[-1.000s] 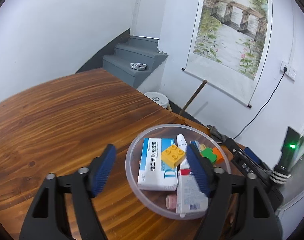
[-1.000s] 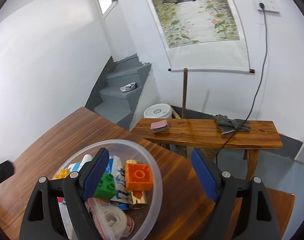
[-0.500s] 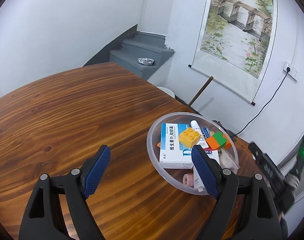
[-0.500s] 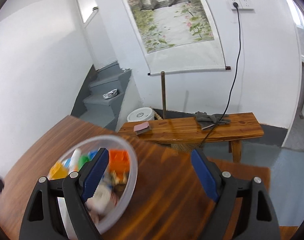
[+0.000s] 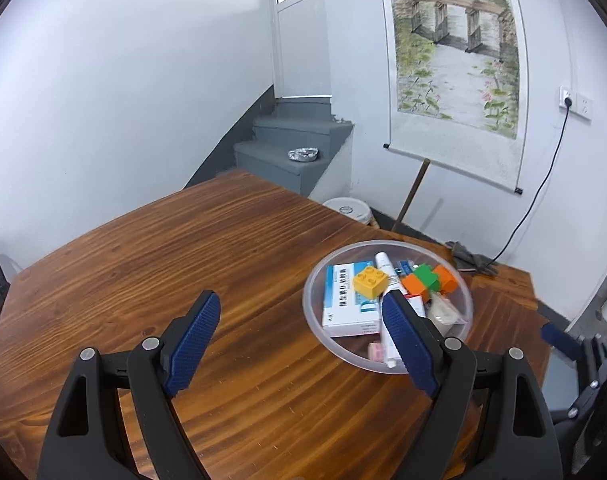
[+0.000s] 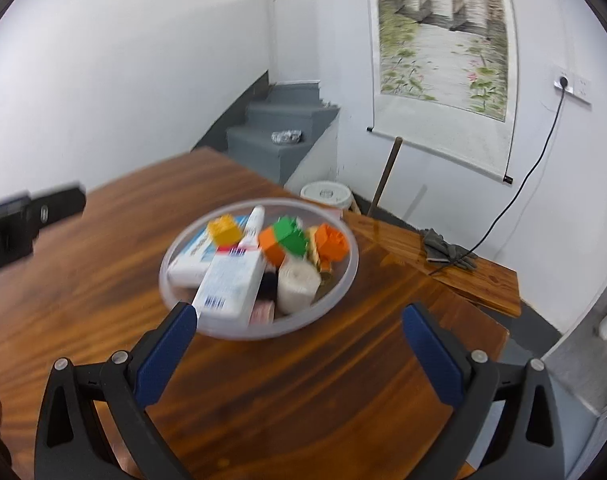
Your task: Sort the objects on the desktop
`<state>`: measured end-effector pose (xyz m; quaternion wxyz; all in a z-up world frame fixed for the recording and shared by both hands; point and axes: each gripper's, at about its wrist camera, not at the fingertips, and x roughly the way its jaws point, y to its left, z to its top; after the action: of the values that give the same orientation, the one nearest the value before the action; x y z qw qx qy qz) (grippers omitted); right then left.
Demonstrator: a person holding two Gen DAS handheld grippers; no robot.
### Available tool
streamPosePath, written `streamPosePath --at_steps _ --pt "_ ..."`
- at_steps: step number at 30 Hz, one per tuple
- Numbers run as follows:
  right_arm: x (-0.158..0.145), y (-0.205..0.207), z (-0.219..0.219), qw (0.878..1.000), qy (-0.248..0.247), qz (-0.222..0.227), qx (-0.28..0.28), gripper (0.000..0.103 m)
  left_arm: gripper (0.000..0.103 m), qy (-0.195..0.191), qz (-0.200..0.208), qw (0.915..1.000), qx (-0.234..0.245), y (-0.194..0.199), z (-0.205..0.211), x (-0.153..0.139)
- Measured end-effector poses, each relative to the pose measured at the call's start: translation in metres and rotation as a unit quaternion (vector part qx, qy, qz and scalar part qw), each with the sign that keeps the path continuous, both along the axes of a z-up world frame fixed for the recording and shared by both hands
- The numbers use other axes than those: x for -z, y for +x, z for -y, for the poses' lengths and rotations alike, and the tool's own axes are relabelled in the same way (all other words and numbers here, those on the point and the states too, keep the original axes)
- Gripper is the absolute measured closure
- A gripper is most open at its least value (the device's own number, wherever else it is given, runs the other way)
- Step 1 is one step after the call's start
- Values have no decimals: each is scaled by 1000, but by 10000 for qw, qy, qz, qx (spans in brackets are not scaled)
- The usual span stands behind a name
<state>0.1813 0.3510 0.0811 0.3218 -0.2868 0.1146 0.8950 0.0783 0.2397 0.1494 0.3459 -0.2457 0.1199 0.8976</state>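
Observation:
A clear plastic bowl [image 5: 313,312] stands on the wooden table [image 5: 183,264], right of centre. It holds a white and blue medicine box [image 5: 341,304], a yellow brick [image 5: 369,280], a green brick [image 5: 425,274], orange bricks [image 5: 447,278], a white tube and small packets. My left gripper [image 5: 299,320] is open and empty, above the table just left of the bowl. My right gripper [image 6: 299,336] is open and empty, just short of the bowl [image 6: 343,284]. In that blurred view a white roll [image 6: 297,284] and a long white box [image 6: 229,284] also lie inside.
The table's right edge runs near the bowl, with a wooden bench [image 6: 455,276] and a grey glove [image 6: 443,246] beyond. Grey stairs [image 5: 295,148], a white bucket [image 5: 349,210] and a wall scroll [image 5: 455,44] are behind. The left gripper's body [image 6: 19,224] shows at far left.
Both grippers pulled back from the bowl and stayed open. The right gripper swung left, so the bowl now sits ahead of it. The bowl and its contents stayed on the table.

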Motion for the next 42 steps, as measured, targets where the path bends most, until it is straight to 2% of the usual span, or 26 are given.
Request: streamPosePath --at_steps 4,12,21,36,42 --pt "1 9 8 9999 -78 125 -68 0 17 237 209 9995 95 3 10 -5" --pt "-12 23 28 9997 140 86 -152 0 17 313 76 9994 94 17 18 -12" --pt "-9 29 29 9999 103 86 -30 0 17 315 478 9975 415 25 16 -8" --pt "-3 31 26 9998 138 94 68 0 17 146 310 9990 289 26 10 -2" --pt "-7 30 31 9991 386 123 97 0 17 135 250 9992 284 27 10 -2"
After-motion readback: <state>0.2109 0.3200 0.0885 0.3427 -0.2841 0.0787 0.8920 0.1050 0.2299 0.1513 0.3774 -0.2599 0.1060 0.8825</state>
